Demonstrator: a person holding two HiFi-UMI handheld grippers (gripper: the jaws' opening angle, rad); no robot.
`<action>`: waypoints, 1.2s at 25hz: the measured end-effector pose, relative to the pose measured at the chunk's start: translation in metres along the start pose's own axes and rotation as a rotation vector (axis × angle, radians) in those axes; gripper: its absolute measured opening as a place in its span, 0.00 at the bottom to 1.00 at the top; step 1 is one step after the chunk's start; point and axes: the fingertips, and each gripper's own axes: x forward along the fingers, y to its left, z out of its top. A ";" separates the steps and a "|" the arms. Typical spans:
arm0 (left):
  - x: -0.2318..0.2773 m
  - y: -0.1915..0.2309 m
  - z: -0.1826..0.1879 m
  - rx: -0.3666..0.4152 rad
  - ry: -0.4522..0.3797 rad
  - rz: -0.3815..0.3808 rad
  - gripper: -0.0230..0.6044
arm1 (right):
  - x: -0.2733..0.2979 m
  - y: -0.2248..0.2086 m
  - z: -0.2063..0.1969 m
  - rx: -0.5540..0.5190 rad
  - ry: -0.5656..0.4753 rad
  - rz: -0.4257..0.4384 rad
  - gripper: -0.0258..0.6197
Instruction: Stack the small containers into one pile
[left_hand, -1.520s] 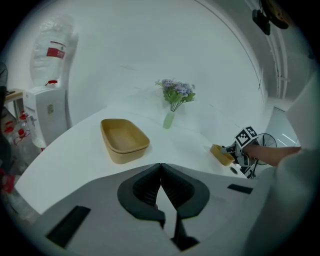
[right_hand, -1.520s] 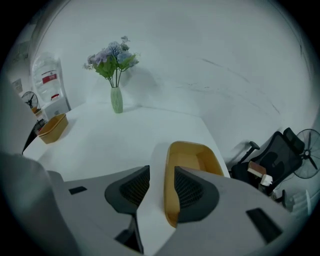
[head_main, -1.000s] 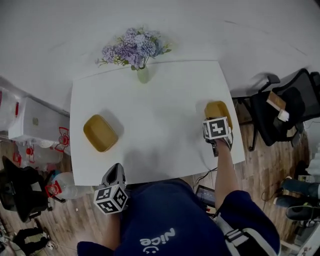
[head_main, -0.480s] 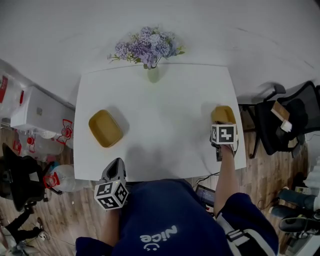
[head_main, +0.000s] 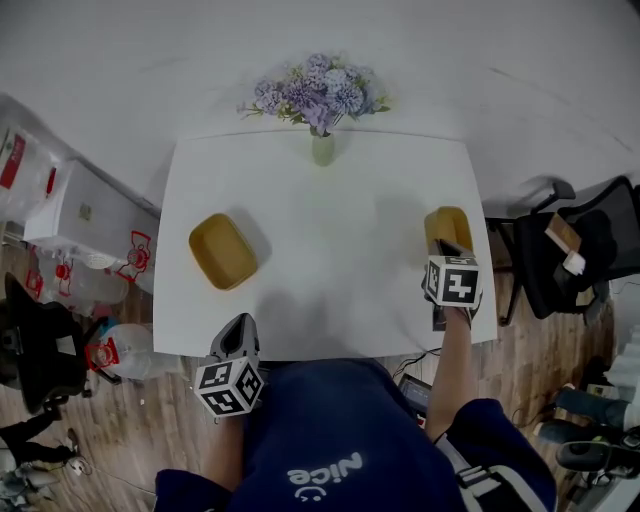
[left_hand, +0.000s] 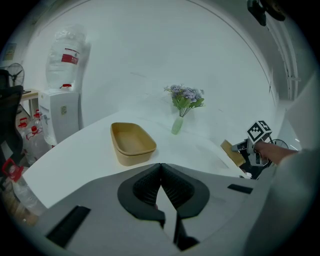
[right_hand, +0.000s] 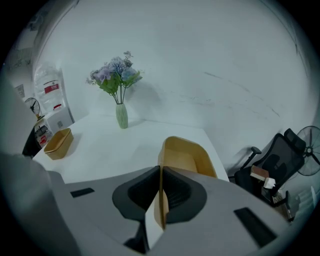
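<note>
1. Two tan containers sit well apart on the white table (head_main: 330, 290): the left container (head_main: 222, 250) lies at the centre-left of the head view, and the right container (head_main: 447, 225) lies near the table's right edge.
2. Right gripper (head_main: 445, 248): its jaws are clamped on the near wall of the right container, and the thin tan wall shows between the two pads in the right gripper view.
3. Left gripper (head_main: 240, 328): it sits at the lower left of the head view, over the table's near edge, with its jaws pressed together and nothing between them.
4. Left container as seen from the left gripper view (left_hand: 132, 142): upright, open side up, ahead of the jaws and apart from them.
5. Vase of purple flowers (head_main: 322, 148): it stands at the table's far edge, top centre of the head view.
</note>
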 end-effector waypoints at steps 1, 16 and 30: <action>-0.001 0.002 -0.001 -0.002 -0.001 -0.004 0.06 | -0.004 0.005 0.004 -0.006 -0.010 0.002 0.13; -0.033 0.065 0.023 0.028 -0.039 -0.052 0.06 | -0.047 0.139 0.047 -0.144 -0.101 0.044 0.13; -0.057 0.143 0.048 0.015 -0.070 -0.078 0.06 | -0.069 0.292 0.058 -0.250 -0.121 0.135 0.13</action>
